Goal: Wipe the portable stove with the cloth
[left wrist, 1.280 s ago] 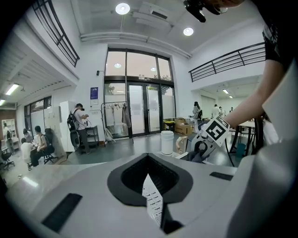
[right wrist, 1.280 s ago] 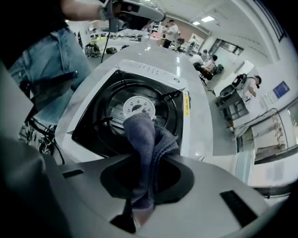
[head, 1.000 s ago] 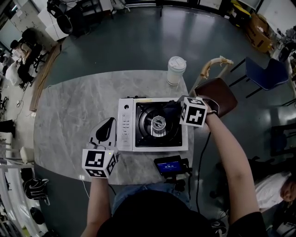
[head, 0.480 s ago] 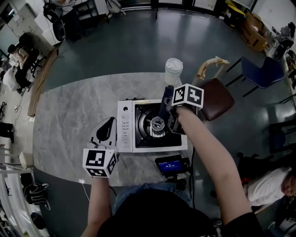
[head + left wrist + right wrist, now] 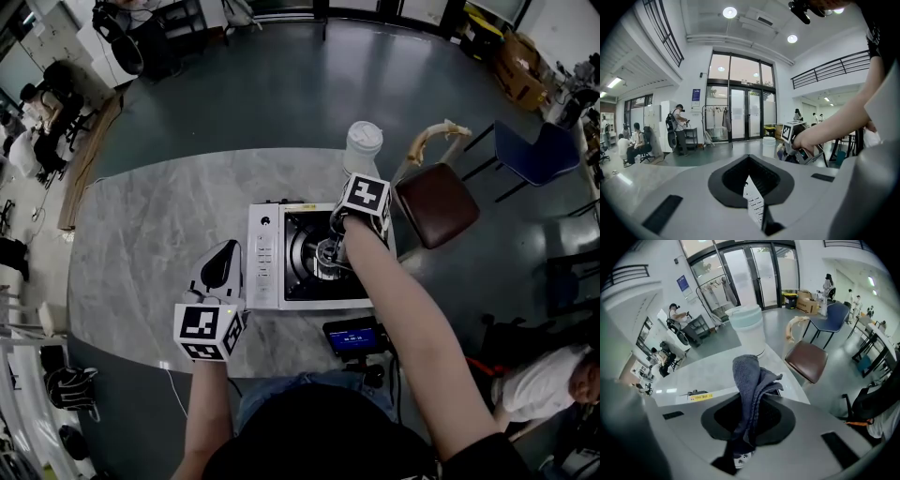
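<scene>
The portable stove [image 5: 281, 286], white with a black burner well, sits on the marble table. My right gripper [image 5: 342, 223] hovers over the stove's far right part, with its marker cube [image 5: 364, 202] on top. In the right gripper view its jaws are shut on a blue-grey cloth [image 5: 750, 390] that sticks up out of them, with the stove's back edge [image 5: 684, 399] just beyond. In the head view the cloth is mostly hidden. My left gripper [image 5: 225, 251] rests on the table just left of the stove, shut and holding nothing [image 5: 749, 161].
A lidded white cup [image 5: 363, 147] stands on the table [image 5: 150, 234] behind the stove, also in the right gripper view as the cup [image 5: 747, 331]. A brown chair [image 5: 436, 202] stands off the table's right. A small device with a lit screen [image 5: 354, 336] lies at the near edge.
My right gripper with the cloth has moved from the stove's right side toward its far right corner, and the forearm now lies over the burner. The left gripper has stayed put.
</scene>
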